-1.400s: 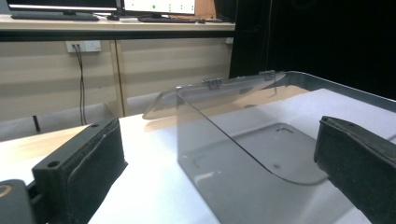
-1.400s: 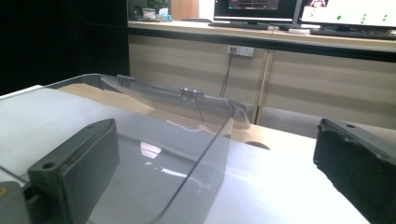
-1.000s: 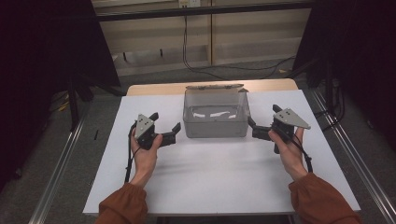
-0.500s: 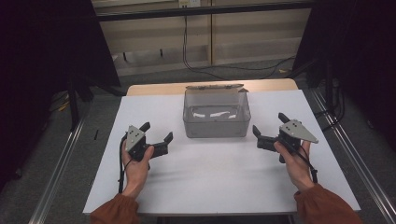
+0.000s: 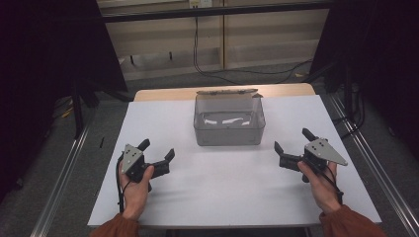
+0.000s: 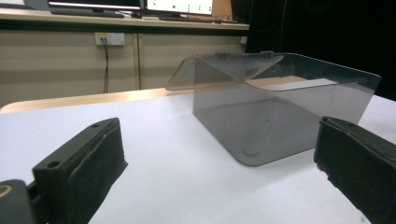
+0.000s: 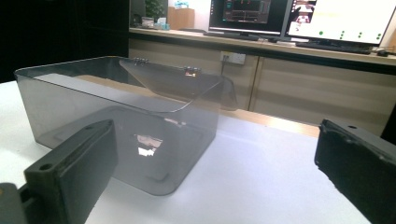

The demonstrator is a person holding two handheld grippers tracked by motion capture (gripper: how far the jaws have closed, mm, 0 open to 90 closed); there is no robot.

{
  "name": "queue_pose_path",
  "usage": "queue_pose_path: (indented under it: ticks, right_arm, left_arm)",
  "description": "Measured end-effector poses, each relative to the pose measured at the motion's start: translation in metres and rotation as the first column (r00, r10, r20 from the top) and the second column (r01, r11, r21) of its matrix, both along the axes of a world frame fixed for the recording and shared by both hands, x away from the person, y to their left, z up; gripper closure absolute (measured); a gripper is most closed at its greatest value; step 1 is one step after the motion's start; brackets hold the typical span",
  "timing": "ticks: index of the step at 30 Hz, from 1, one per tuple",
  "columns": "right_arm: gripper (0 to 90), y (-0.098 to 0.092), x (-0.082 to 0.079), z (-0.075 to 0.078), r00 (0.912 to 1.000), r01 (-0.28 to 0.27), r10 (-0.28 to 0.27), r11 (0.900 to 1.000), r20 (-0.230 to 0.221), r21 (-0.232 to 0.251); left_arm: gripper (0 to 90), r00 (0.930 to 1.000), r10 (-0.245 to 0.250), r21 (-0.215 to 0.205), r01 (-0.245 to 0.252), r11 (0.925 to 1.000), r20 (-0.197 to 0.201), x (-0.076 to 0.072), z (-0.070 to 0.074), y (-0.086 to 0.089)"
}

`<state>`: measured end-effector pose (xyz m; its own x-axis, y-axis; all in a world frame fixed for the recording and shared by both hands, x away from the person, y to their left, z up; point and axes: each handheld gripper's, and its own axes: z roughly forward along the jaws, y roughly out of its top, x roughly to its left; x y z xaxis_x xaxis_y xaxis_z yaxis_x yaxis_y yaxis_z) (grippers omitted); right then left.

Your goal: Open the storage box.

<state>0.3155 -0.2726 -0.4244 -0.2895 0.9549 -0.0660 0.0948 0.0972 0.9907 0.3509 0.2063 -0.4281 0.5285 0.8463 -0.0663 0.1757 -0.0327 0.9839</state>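
A clear grey plastic box (image 5: 228,121) stands open at the middle back of the white table (image 5: 232,197), its hinged lid tipped back. The box (image 6: 280,112) looks empty from the left gripper view, and the box (image 7: 116,116) from the right gripper view likewise holds nothing I can see. My left gripper (image 5: 158,152) rests low at the front left, open, nothing between its jaws. My right gripper (image 5: 292,140) sits at the front right, open too, jaws wide and empty. Both point toward the box but stay well apart from it.
The white sheet covers a wooden tabletop (image 5: 163,94) that shows along the back edge. Metal rails (image 5: 64,182) run along both sides of the table. Cabinets (image 7: 299,88) and monitors (image 7: 289,18) stand behind, beyond the table.
Both hands have drawn back toward the table's front edge, away from the box's sides. The grippers stay open. The box has not moved.
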Motion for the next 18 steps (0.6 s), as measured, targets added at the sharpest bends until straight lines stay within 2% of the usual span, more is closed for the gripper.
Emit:
queue_pose_path:
  ticks: [7,10,15,18]
  right_arm:
    - [0.0,-0.01,-0.014,-0.003,0.9996,0.026,-0.026,1.0,-0.01,0.014]
    - [0.0,-0.014,-0.022,-0.003,0.9988,0.046,-0.046,0.999,-0.015,0.018]
    - [0.0,-0.021,-0.031,-0.009,0.9968,0.073,-0.073,0.997,-0.033,0.011]
    - [0.0,-0.025,-0.038,-0.01,0.9948,0.095,-0.094,0.995,-0.039,0.024]
  left_arm:
    - [1.7,0.9999,0.003,0.007,-0.003,1.0,-0.015,-0.012,-0.002,0.007]
    - [1.7,0.9987,0.014,-0.016,-0.015,0.9998,-0.049,-0.015,-0.007,0.011]
    - [1.8,0.9979,0.052,0.017,-0.051,0.9985,-0.04,-0.023,-0.008,0.016]
    - [1.8,0.998,0.054,0.032,-0.052,0.9981,-0.034,-0.03,-0.007,0.017]
